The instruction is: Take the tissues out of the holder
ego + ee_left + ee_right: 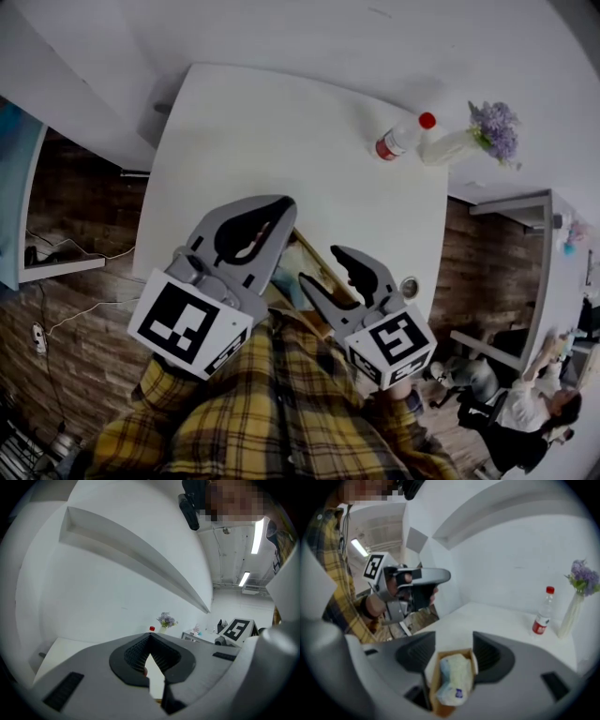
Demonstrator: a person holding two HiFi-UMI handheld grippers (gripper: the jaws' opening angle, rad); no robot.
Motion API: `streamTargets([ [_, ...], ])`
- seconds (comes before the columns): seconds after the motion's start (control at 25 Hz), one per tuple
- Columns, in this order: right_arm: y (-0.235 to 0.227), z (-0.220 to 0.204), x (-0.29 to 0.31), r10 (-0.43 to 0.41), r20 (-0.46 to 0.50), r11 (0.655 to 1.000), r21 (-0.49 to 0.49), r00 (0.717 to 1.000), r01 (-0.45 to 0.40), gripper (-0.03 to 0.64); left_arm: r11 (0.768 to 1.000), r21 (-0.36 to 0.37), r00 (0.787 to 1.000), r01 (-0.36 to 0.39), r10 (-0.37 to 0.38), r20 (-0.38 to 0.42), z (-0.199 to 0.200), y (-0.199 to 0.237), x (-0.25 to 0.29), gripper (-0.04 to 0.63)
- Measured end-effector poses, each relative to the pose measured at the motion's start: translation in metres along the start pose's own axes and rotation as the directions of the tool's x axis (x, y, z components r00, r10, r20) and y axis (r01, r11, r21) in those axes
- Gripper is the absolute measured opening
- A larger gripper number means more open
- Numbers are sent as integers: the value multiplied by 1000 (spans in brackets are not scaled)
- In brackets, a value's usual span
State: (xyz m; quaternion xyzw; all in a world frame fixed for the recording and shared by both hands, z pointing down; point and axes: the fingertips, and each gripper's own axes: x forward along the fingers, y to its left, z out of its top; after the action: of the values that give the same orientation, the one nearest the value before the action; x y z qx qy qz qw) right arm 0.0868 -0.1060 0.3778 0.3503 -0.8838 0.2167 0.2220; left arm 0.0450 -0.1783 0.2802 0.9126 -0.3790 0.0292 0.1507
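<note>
Head view, from steeply above: a broad white table, smooth and matt, with rounded corners. Below it, yellow plaid sleeves of soft woven cloth, raised side by side at the near table edge. On the left, the left gripper, grey moulded plastic with a black oval recess. On the right, the right gripper, same make, tilted down toward the table. A white marker cube with black squares at the back of the left one, another cube at the back of the right. Between the two grippers, a narrow brown holder, box-shaped, at the near part of the table.

Only in the right gripper view: the inside of the holder, an open tray like cardboard or thin wood. In it, a soft crumpled pack of tissues, pale with a small blue mark. Right gripper released, ribbed black pads wide apart, one on each side of the holder, nothing clamped. Also there, the left gripper from the side, held up in the air.

Only in the left gripper view: left gripper clenched, pad tips meeting, holding nothing.

At the far side of the table, well apart from the holder: a clear plastic bottle with red cap and red label, upright in the right gripper view. Just beside it, a slim pale vase with purple flowers.
</note>
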Motion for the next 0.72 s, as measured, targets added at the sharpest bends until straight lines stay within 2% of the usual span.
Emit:
streamTargets([
  [0.16,5,-33,10,34,-100,999,20,994,-32,233,1000,-20,1000,-20,20,-17,-9,3,-4,9],
  [0.4,7,-81,20,74,-225,995,84,972,-56,233,997,-66,997,-51,47,-53,-22,9,-10,9],
  [0.56,6,-106,31,62,-282,996,81,957,-41,233,998,-39,998,-48,47,-40,-24,14,-14,9],
  [0.72,4,-131,35,43,-358,998,53,933,-26,233,997,-49,997,-52,49,-65,-31,12,-17,9],
])
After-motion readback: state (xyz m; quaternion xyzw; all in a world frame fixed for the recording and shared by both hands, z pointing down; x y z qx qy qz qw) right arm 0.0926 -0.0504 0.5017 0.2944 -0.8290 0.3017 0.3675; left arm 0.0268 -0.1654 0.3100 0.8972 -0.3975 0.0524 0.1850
